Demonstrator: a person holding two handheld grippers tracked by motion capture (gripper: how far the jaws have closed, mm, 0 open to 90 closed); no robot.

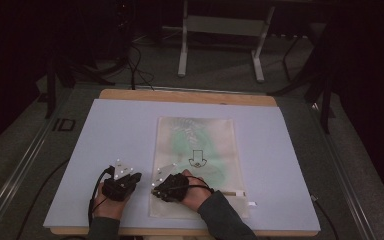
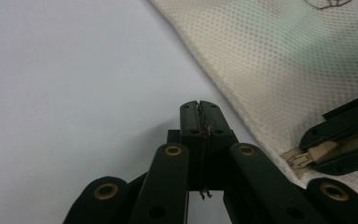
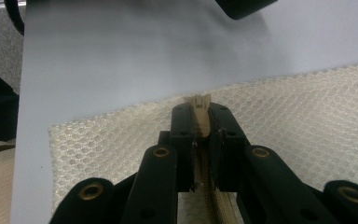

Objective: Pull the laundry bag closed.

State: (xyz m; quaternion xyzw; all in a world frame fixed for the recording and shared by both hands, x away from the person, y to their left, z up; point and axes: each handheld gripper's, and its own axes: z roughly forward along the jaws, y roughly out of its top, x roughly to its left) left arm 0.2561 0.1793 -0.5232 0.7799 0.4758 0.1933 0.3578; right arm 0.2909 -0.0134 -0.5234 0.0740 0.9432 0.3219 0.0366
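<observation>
My right gripper (image 3: 199, 119) fingers clamp the zipper pull (image 3: 200, 103); left gripper (image 2: 199, 116) fingers closed empty at nine o'clock beside the mesh bag (image 1: 195, 150). Next: anchor bag, then draw zipper.

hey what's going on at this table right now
A person is working on a cream mesh zipper pouch that lies flat on a pale mat, with a hand-held gripper in each hand. The right hand-held gripper is shut on the zipper end at the pouch's near left corner. The left hand-held gripper sits on the mat just beside that corner, jaws closed with nothing between them.
</observation>
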